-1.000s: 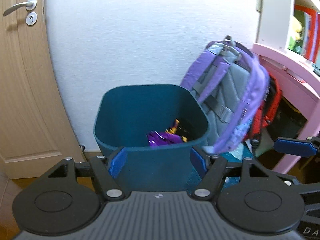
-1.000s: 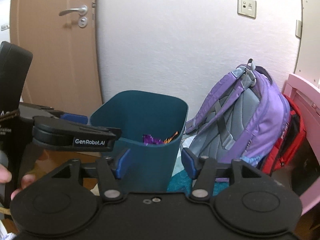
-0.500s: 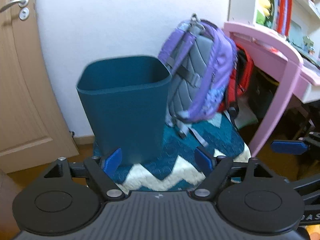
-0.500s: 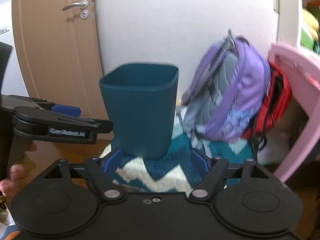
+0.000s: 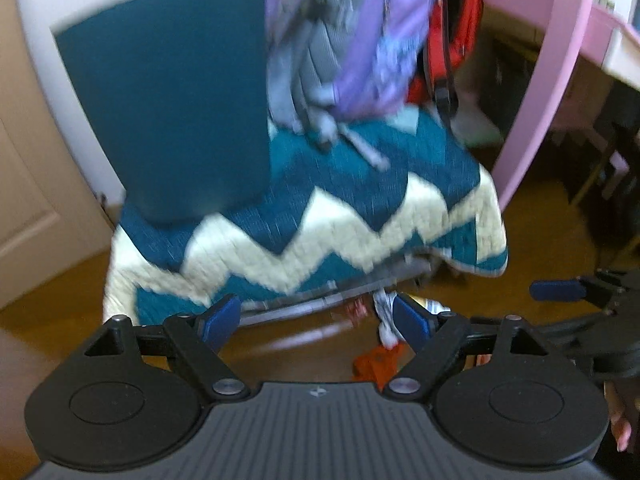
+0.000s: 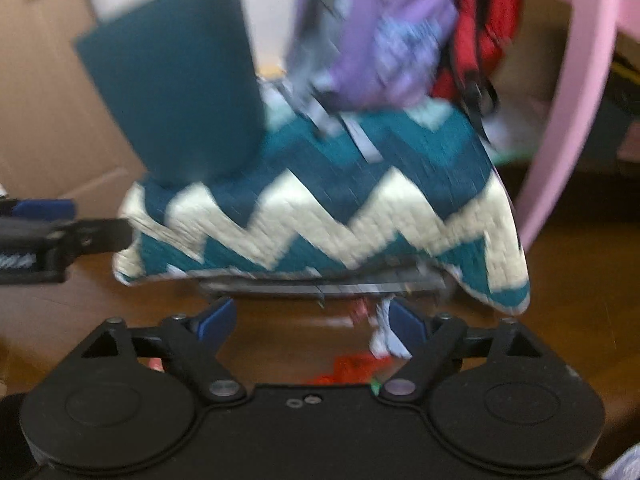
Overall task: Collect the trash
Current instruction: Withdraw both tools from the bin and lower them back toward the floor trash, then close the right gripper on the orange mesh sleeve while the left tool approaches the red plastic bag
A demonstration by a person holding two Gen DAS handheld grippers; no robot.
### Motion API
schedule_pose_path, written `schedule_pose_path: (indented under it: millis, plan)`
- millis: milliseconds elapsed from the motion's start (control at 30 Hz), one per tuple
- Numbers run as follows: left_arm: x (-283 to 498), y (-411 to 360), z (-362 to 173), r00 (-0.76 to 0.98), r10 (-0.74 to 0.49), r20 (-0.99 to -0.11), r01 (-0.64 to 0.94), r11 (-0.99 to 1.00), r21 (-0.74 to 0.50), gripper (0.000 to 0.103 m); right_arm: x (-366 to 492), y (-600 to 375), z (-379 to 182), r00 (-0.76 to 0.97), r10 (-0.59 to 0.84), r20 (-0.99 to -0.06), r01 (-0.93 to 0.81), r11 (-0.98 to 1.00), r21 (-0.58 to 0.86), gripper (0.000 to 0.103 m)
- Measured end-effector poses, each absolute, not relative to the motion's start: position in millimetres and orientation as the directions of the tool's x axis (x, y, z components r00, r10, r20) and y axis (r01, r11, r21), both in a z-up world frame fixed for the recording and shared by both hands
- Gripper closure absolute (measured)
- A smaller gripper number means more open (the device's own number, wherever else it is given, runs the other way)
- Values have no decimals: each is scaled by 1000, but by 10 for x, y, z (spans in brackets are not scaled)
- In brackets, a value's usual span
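A dark teal trash bin [image 5: 168,116] stands on a teal-and-cream zigzag rug [image 5: 304,224], also seen in the right wrist view [image 6: 176,96]. Trash lies on the wooden floor in front of the rug: an orange-red wrapper [image 5: 376,362] [image 6: 348,370], a white crumpled piece [image 5: 386,320] [image 6: 384,332] and a small red scrap [image 5: 356,308]. My left gripper [image 5: 316,320] is open and empty, low over the floor near the trash. My right gripper [image 6: 310,320] is open and empty, also above the trash. Both views are blurred by motion.
A purple backpack [image 5: 352,36] and a red bag [image 5: 452,40] lean behind the rug. A pink desk leg [image 5: 532,92] stands at the right. A wooden door [image 5: 24,184] is at the left. The rug's front edge is lifted, with a grey strip [image 5: 320,300] under it.
Both grippers have dropped from bin-rim height and tilted down toward the floor. The bin's inside is out of sight; floor trash has come into view. Jaws stayed open.
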State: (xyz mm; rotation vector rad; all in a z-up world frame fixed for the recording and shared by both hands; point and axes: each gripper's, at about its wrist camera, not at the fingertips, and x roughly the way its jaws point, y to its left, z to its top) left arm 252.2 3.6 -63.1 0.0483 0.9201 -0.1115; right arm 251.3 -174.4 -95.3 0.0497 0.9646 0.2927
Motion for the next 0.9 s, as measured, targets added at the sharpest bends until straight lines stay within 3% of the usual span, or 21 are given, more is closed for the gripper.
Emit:
schedule_pose_path:
  millis: [200, 300, 600, 900]
  plan:
    - [2694, -21, -1221, 516, -95, -851, 123, 992, -36, 18, 2656, -1799, -1376, 476, 218, -852, -149, 975, 166, 19]
    - [2789, -32, -1453, 484, -99, -870, 118, 992, -47, 3, 2765, -1831, -1584, 451, 205, -869, -123, 978, 167, 19]
    - [3128, -232, -2187, 391, -110, -914, 114, 991, -70, 2, 3060, -1971, -2092, 379, 168, -910, -34, 985, 167, 19]
    - [3430, -559, -3077, 295, -103, -950, 155, 986, -59, 2, 3524, -2399, -3010, 248, 69, -966, 96, 991, 96, 19]
